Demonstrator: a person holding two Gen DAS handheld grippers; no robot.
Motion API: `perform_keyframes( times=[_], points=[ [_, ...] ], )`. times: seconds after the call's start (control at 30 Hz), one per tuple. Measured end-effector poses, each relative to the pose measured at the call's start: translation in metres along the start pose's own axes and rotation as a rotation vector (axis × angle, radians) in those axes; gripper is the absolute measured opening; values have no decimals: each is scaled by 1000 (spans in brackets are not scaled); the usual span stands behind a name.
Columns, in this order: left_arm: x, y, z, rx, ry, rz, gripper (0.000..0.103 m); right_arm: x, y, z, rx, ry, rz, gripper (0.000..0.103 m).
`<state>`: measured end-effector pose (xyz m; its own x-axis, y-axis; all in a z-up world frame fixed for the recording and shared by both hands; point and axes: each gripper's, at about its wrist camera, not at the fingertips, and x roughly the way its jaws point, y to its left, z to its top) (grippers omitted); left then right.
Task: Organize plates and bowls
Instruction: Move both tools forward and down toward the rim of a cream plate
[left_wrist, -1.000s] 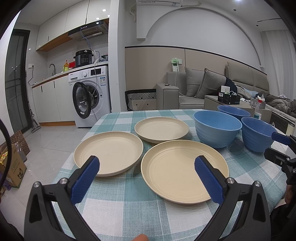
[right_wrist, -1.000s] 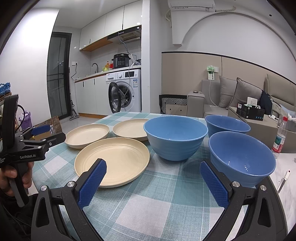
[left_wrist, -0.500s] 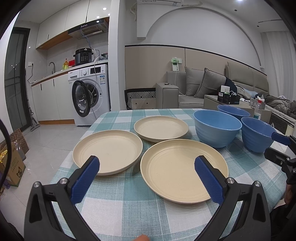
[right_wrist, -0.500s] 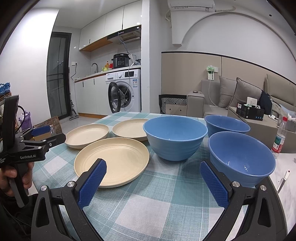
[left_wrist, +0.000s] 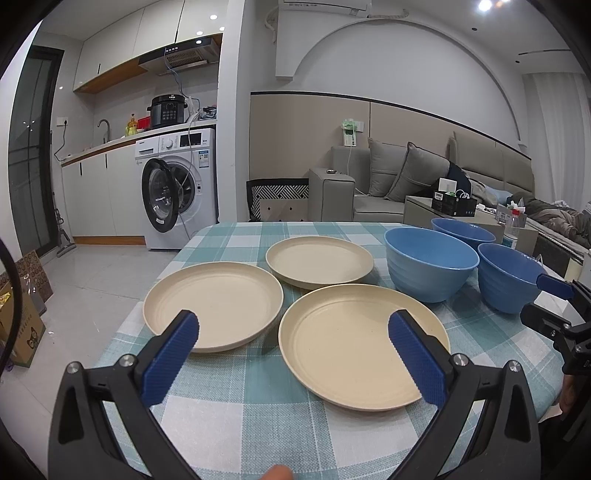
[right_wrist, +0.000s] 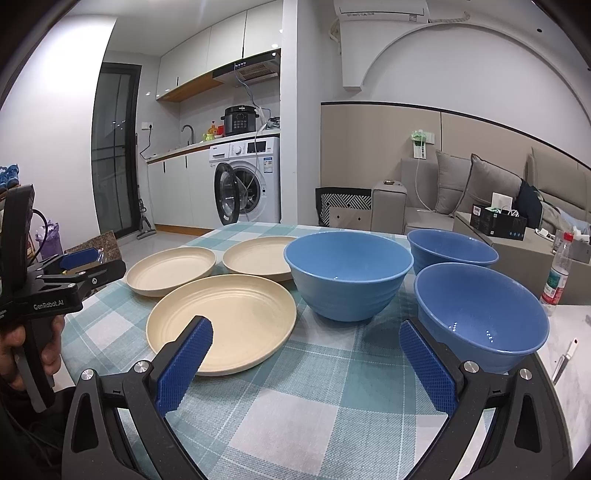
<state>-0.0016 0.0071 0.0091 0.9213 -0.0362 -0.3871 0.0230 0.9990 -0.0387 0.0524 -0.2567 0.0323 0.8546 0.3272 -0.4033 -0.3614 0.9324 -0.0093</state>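
Note:
Three cream plates lie on the checked tablecloth: a near one (left_wrist: 364, 345) (right_wrist: 225, 319), a left one (left_wrist: 214, 302) (right_wrist: 171, 269) and a far one (left_wrist: 319, 260) (right_wrist: 258, 260). Three blue bowls stand to their right: a large light-blue bowl (left_wrist: 430, 264) (right_wrist: 349, 273), a darker near bowl (left_wrist: 508, 277) (right_wrist: 480, 317) and a far bowl (left_wrist: 461, 229) (right_wrist: 452, 251). My left gripper (left_wrist: 293, 356) hovers open over the near edges of the left and near plates. My right gripper (right_wrist: 304, 363) is open, low over the cloth in front of the bowls. Neither holds anything.
The table (left_wrist: 236, 402) ends close on the left, with floor and cardboard boxes (left_wrist: 22, 321) below. A plastic bottle (right_wrist: 557, 273) stands off the table's right side. A washing machine (left_wrist: 177, 184) and sofa (left_wrist: 399, 181) are behind. A person's hand (right_wrist: 26, 347) grips the left tool.
The left wrist view has shifted a little to the left and up; the plates sit slightly higher and to the left in frame. The right gripper has barely moved. Both stay open.

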Motion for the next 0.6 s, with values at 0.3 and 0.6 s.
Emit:
perform_keyframes(
  times=[0.3, 0.6],
  points=[
    [8, 7, 2, -28, 9, 1, 103, 5, 15, 19, -11, -7, -50, 103],
    [11, 15, 13, -35, 1, 19, 103, 33, 40, 37, -76, 67, -90, 103]
  ],
)
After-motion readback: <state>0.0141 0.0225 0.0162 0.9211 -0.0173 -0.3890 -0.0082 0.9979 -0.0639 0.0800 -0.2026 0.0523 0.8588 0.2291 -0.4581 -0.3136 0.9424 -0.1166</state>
